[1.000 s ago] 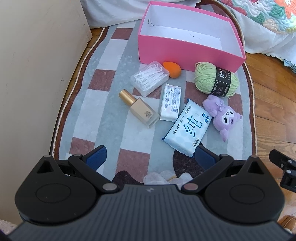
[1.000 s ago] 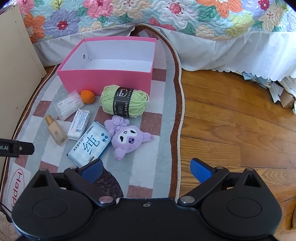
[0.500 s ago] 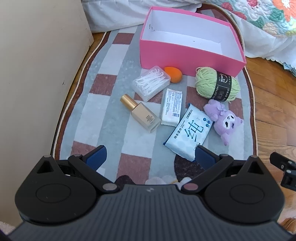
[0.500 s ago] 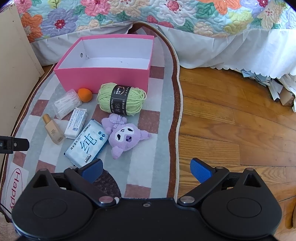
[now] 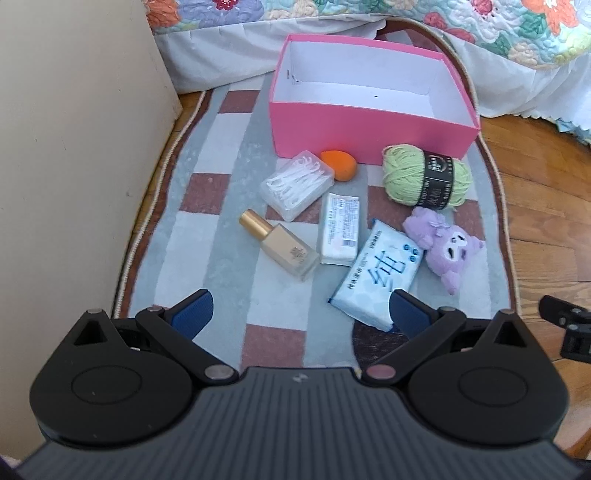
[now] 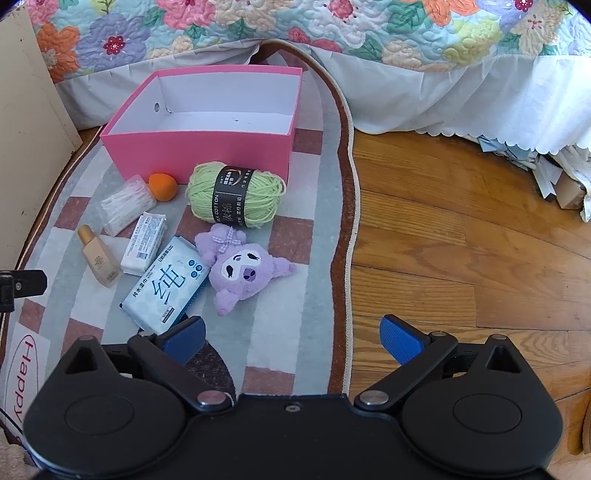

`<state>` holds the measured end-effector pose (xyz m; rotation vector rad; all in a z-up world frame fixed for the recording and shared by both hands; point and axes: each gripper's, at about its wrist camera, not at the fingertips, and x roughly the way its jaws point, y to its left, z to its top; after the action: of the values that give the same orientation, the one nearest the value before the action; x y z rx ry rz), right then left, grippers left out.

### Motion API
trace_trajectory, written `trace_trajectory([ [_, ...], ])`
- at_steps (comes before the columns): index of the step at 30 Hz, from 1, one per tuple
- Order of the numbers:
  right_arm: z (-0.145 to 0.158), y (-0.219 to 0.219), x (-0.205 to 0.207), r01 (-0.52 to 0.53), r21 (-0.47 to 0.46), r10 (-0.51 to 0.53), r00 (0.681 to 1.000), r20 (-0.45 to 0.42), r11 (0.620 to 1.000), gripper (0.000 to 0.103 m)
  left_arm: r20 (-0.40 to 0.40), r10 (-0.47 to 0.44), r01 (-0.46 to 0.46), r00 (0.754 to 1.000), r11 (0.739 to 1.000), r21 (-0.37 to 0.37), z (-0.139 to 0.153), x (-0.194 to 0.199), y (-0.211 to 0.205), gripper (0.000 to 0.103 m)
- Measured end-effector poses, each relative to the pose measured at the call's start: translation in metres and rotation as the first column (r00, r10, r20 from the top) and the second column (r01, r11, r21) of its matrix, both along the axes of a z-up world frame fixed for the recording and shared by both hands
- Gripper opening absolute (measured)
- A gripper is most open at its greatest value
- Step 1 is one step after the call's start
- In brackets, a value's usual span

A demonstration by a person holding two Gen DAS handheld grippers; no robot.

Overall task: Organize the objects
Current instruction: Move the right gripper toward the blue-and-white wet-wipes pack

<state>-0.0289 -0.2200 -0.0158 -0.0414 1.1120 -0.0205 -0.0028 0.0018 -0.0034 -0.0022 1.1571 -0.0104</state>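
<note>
An empty pink box stands at the far end of a checked rug. In front of it lie a clear box of floss picks, an orange sponge, green yarn, a foundation bottle, a small white pack, a blue wipes pack and a purple plush. My left gripper hovers open, short of the bottle and wipes. My right gripper is open, near the rug's right edge.
A beige cabinet wall borders the rug on the left. A bed with a floral quilt and white skirt lies beyond the box. Wooden floor extends to the right, with paper clutter under the bed skirt.
Both grippers have drawn back and tilted up, so more of the bed shows and the objects sit lower and farther. Both stay open; no object has moved.
</note>
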Motion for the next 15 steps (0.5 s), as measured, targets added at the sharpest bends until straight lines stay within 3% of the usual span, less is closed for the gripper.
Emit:
trace_trajectory([
  [3,0.0001,0.0008,-0.0001,-0.002,-0.001,0.002,1.000,0.000,1.000,0.102,-0.004,0.002,-0.002,1.000,0.999,-0.038,-0.0001,-0.0014,0.0011,0.103],
  [15,-0.0023,0.0002,0.0007,-0.003,-0.011,0.003,1.000,-0.002,1.000,0.102,0.001,0.002,-0.002,1.000,0.999,-0.038,0.0008,-0.0012,-0.0028,0.103],
])
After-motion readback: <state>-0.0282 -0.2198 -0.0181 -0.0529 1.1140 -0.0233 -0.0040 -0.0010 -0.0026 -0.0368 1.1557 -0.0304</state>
